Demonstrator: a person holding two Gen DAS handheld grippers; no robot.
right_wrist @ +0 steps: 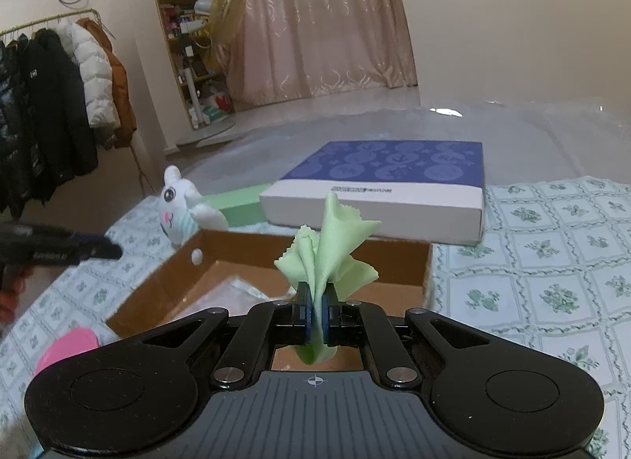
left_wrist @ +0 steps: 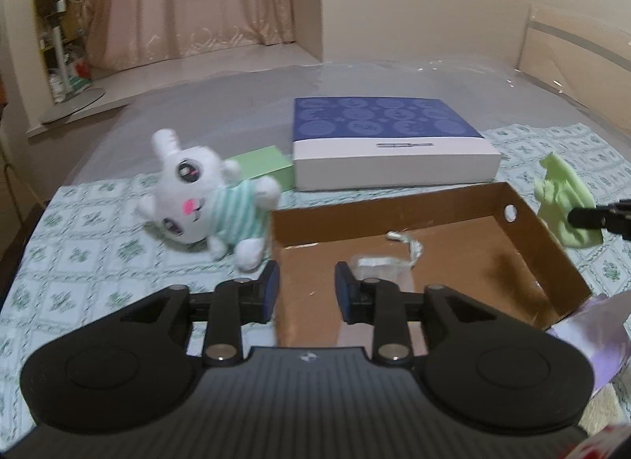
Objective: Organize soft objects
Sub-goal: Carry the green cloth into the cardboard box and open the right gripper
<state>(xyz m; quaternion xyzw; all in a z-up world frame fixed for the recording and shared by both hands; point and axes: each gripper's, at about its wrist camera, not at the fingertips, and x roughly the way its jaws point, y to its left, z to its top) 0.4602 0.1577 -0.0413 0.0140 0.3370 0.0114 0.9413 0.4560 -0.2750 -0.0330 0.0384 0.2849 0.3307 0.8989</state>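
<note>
My right gripper (right_wrist: 315, 319) is clamped on the light green cloth (right_wrist: 329, 246), which bunches up above the open cardboard box (right_wrist: 394, 257), over its near edge. My left gripper (left_wrist: 307, 293) hangs with its jaws apart, holding nothing, over the box's near left corner. The white plush bunny (left_wrist: 201, 198) lies on the patterned tablecloth (left_wrist: 86, 261), touching the box's left wall. Behind the box sits a blue-and-white flat box (left_wrist: 390, 147).
</note>
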